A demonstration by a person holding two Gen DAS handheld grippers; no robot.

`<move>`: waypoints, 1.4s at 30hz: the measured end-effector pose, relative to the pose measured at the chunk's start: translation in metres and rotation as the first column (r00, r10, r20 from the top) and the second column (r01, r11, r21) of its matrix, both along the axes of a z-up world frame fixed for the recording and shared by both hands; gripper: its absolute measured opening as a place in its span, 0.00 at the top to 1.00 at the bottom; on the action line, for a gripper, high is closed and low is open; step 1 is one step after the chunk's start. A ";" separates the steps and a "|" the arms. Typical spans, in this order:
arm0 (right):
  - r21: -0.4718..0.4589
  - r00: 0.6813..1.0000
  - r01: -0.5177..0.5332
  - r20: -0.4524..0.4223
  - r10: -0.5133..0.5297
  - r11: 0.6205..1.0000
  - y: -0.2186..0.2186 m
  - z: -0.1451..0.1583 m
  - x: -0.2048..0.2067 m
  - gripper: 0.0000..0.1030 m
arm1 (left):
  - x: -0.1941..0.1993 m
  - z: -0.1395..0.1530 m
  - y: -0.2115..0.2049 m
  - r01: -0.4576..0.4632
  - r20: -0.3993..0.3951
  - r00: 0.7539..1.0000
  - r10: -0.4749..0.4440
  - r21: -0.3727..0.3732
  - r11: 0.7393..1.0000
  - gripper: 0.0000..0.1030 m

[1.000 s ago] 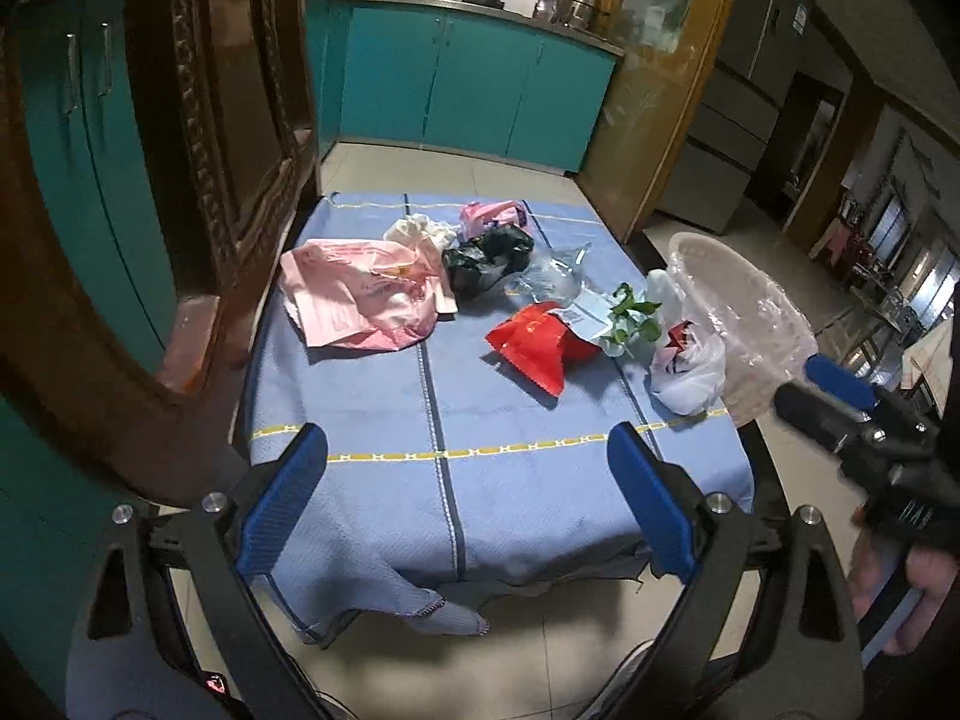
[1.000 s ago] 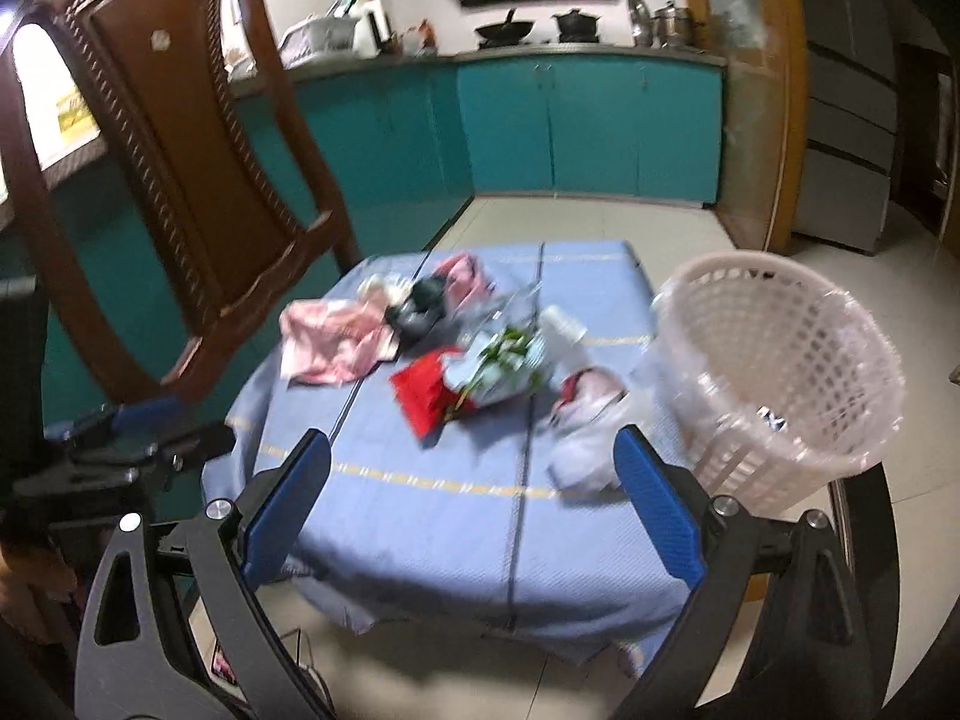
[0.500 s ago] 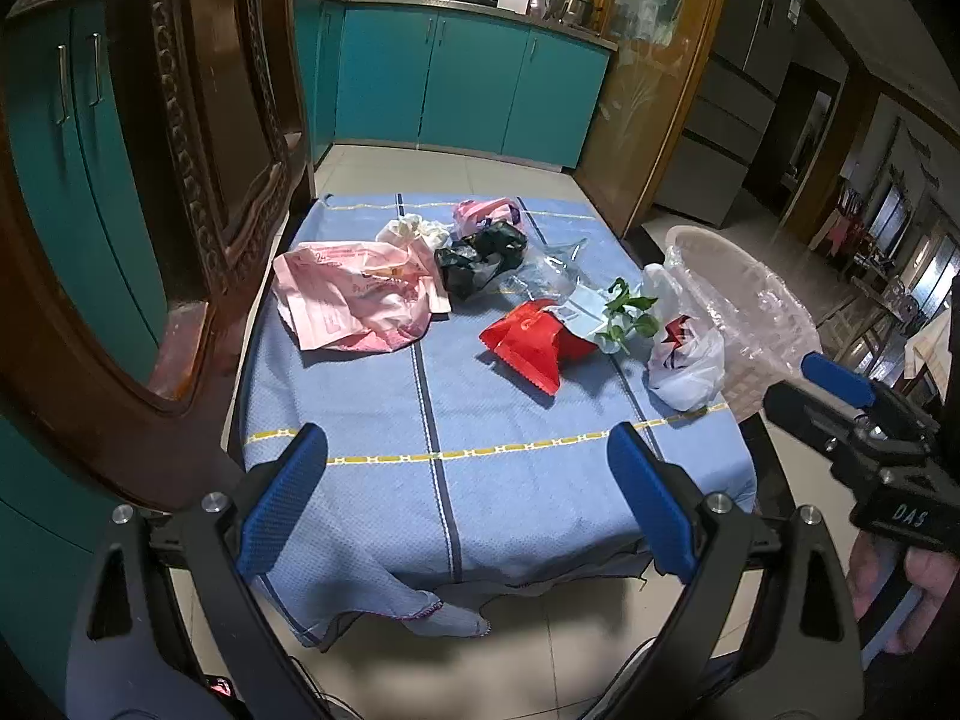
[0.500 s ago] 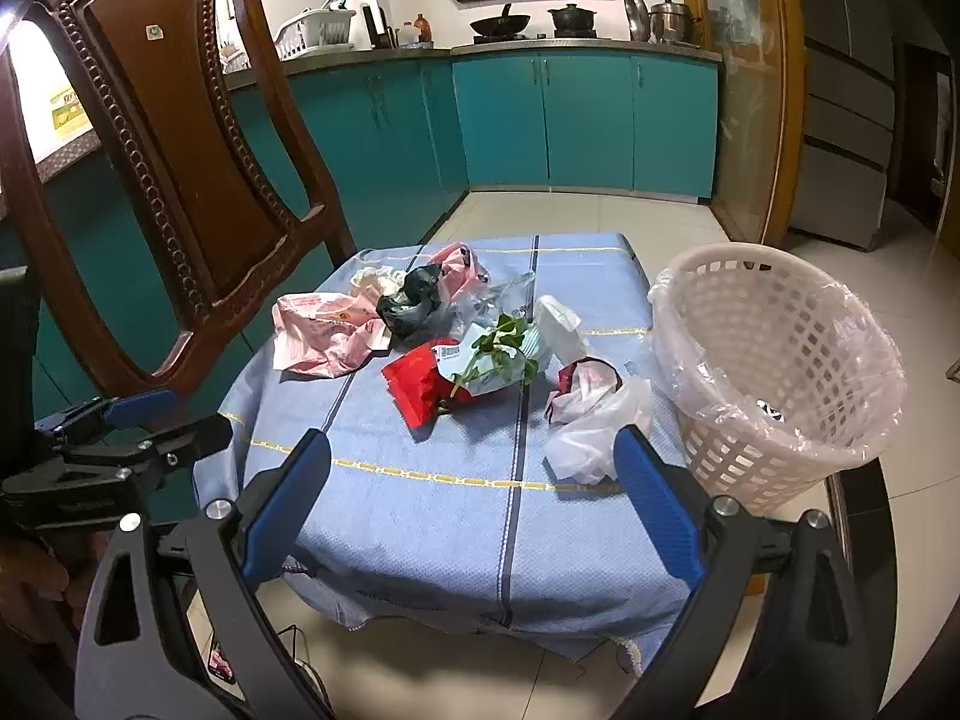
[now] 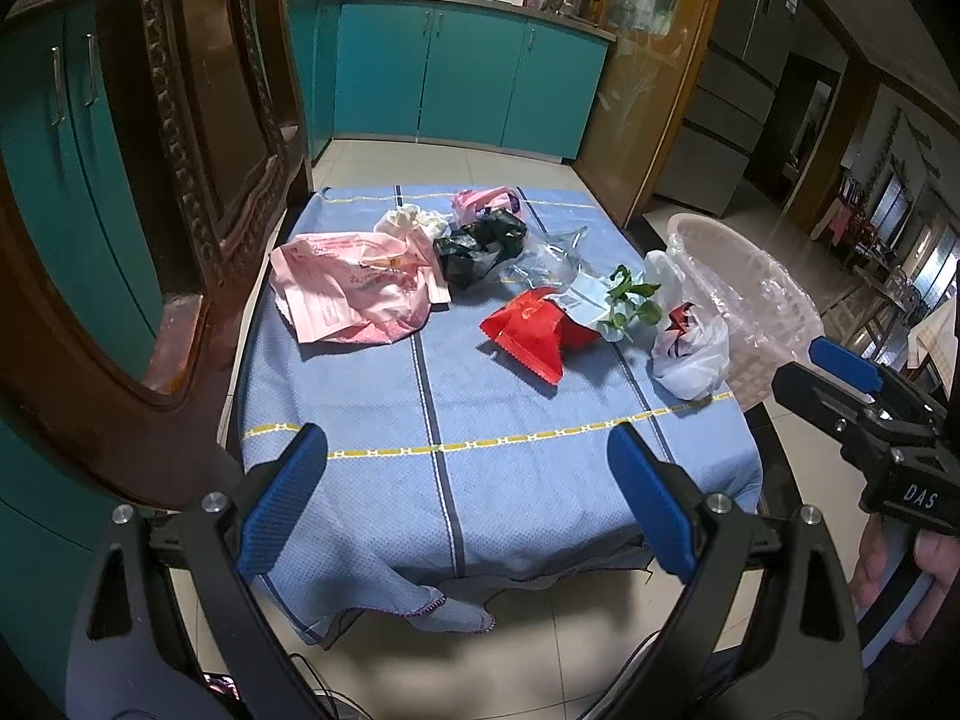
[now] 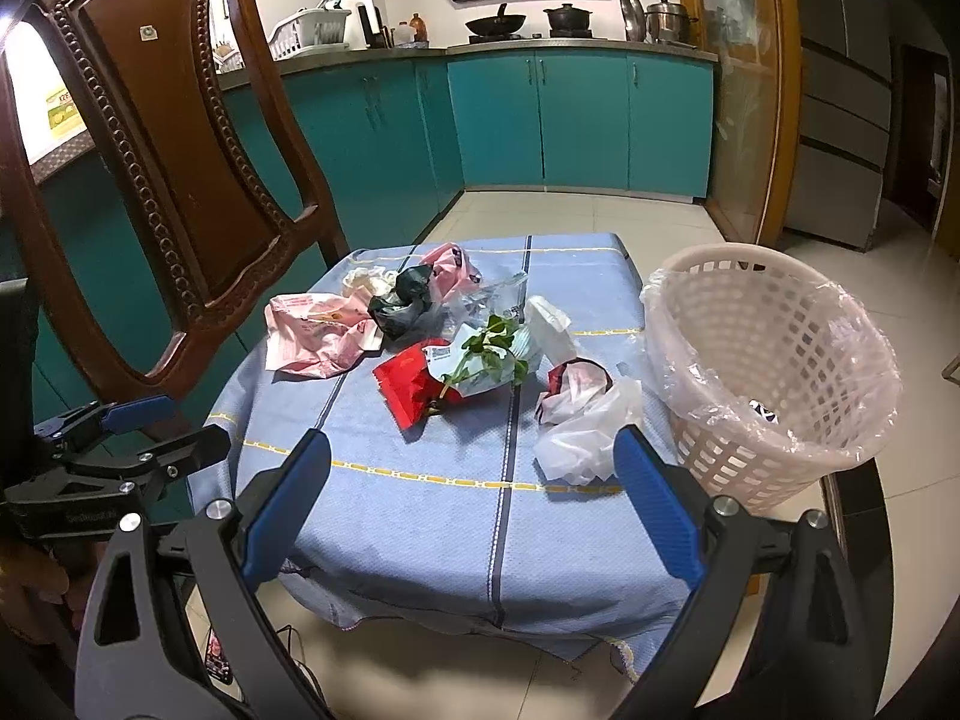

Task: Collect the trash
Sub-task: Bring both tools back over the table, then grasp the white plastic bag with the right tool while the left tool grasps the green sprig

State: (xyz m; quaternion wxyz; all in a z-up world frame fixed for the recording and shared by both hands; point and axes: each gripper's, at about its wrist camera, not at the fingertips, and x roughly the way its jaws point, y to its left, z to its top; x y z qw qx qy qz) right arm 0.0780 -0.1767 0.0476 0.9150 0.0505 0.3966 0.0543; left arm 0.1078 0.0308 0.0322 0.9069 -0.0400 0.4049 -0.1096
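Trash lies on a blue tablecloth (image 5: 492, 420): a pink plastic bag (image 5: 354, 288), a black bag (image 5: 480, 246), a red packet (image 5: 531, 333), a wrapper with green leaves (image 5: 624, 300) and a white bag (image 5: 690, 348). A white basket (image 6: 774, 366) with a clear liner stands at the table's right edge. My left gripper (image 5: 468, 504) hovers open before the table's near edge, holding nothing. My right gripper (image 6: 474, 498) is open too, with the white bag (image 6: 588, 420) just beyond its right finger. Each gripper shows in the other's view, the left gripper (image 6: 138, 438) and the right gripper (image 5: 834, 372).
A carved wooden chair (image 6: 156, 138) stands close on the left of the table. Teal kitchen cabinets (image 6: 576, 114) run along the back with pots on the counter. Tiled floor (image 6: 900, 312) surrounds the table. A hand (image 5: 900, 588) holds the right gripper's handle.
Both cameras have shifted slightly toward the table and steadied. The trash and basket have not moved. Both grippers stay open.
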 end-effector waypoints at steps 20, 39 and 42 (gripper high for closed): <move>0.006 0.964 0.112 -0.244 -0.107 0.994 -0.049 -0.063 0.055 0.26 | 0.001 -0.005 -0.004 0.016 -0.017 1.000 -0.016 -0.002 1.000 0.09; 0.185 0.984 0.146 -0.126 -0.124 0.972 -0.073 -0.021 0.049 0.85 | 0.040 -0.017 -0.077 0.217 -0.001 0.976 -0.218 0.087 0.972 0.10; 0.193 0.984 0.166 -0.090 -0.151 0.967 -0.084 -0.010 0.045 0.85 | 0.057 -0.016 -0.101 0.247 0.014 0.968 -0.249 0.093 0.965 0.18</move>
